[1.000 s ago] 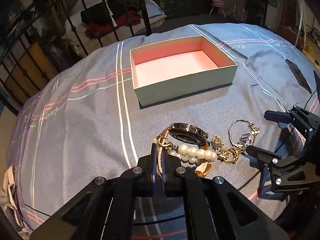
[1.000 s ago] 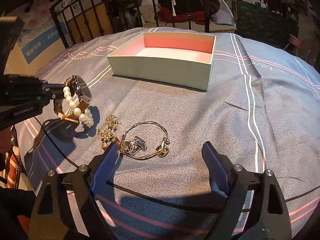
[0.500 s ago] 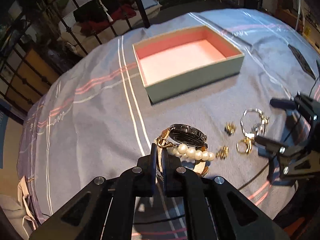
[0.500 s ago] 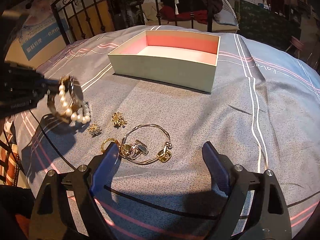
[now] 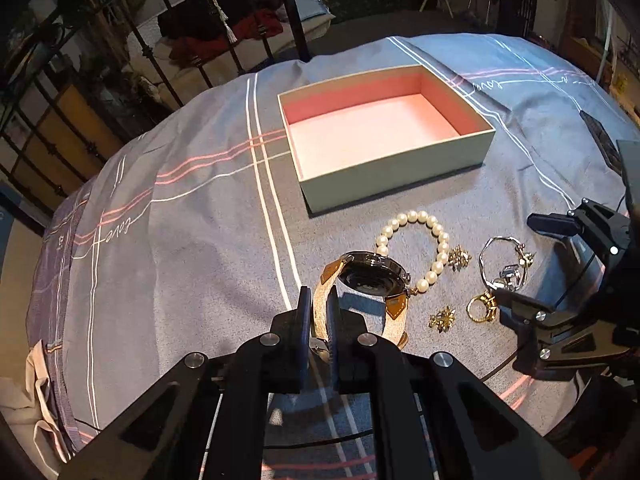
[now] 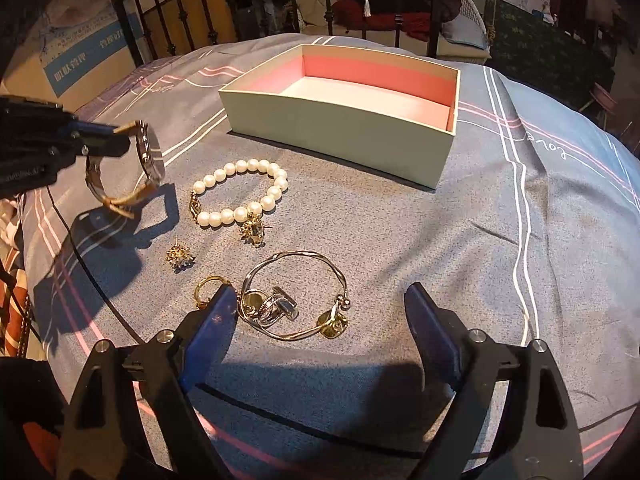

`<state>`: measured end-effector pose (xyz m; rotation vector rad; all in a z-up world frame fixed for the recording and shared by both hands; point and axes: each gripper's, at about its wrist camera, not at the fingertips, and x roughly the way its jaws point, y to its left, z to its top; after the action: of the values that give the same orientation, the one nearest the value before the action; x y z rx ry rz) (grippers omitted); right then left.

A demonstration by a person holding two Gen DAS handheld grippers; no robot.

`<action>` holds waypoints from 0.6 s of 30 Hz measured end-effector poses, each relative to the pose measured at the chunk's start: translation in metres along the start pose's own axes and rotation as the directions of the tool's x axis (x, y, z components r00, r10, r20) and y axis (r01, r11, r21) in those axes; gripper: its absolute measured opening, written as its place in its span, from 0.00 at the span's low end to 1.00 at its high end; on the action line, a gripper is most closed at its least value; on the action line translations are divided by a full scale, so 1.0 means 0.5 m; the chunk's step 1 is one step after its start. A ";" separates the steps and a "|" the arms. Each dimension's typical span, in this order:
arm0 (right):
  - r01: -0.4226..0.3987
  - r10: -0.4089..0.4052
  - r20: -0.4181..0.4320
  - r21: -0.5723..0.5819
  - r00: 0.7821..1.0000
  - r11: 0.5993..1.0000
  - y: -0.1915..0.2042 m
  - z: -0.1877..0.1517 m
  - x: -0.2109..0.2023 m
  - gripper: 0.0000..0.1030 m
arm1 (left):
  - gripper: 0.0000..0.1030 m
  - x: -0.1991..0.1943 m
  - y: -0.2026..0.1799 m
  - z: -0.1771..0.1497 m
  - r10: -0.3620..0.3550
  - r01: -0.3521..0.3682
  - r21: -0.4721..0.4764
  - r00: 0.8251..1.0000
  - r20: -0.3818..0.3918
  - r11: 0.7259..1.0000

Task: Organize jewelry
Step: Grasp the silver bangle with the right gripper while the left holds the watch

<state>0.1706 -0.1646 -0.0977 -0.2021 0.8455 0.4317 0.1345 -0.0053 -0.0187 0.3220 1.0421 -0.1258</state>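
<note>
My left gripper (image 5: 318, 300) is shut on the tan strap of a wristwatch (image 5: 370, 278) and holds it above the cloth; it also shows at the left of the right wrist view (image 6: 146, 158). A pearl bracelet (image 6: 240, 192) lies on the cloth, free of the watch. Two gold brooches (image 6: 180, 258) (image 6: 253, 231), a gold ring (image 6: 208, 286) and a silver bangle (image 6: 296, 296) with rings inside lie nearer. My right gripper (image 6: 316, 312) is open, just over the bangle. An open box (image 5: 384, 136) with a pink inside stands beyond.
The grey striped cloth (image 5: 180, 240) covers a round table. A black iron bed frame (image 5: 120, 40) and a bed with clothes stand behind it. A dark flat object (image 5: 600, 136) lies at the far right edge.
My left gripper has risen with the watch. The pearl bracelet has dropped off the watch and now lies flat on the cloth. The right gripper stays open over the bangle.
</note>
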 end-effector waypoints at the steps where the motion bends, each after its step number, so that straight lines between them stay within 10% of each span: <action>1: 0.000 -0.001 -0.007 -0.014 1.000 1.000 0.003 0.003 0.004 0.84 | 0.07 -0.003 -0.002 0.005 -0.003 0.003 -0.002 1.000 0.009 1.000; 7: -0.030 0.029 -0.016 -0.066 0.999 0.997 0.009 0.010 0.008 0.54 | 0.07 -0.011 -0.023 0.015 -0.065 0.066 -0.018 0.997 0.042 0.998; 18: -0.052 0.055 0.072 -0.043 0.996 0.998 0.005 0.020 -0.035 0.54 | 0.07 -0.008 -0.025 0.029 -0.127 0.131 -0.061 0.989 0.078 0.989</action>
<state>0.1660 -0.1641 -0.0781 -0.2013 0.7713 0.5039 0.1412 -0.0219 -0.0112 0.1882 0.9911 -0.2177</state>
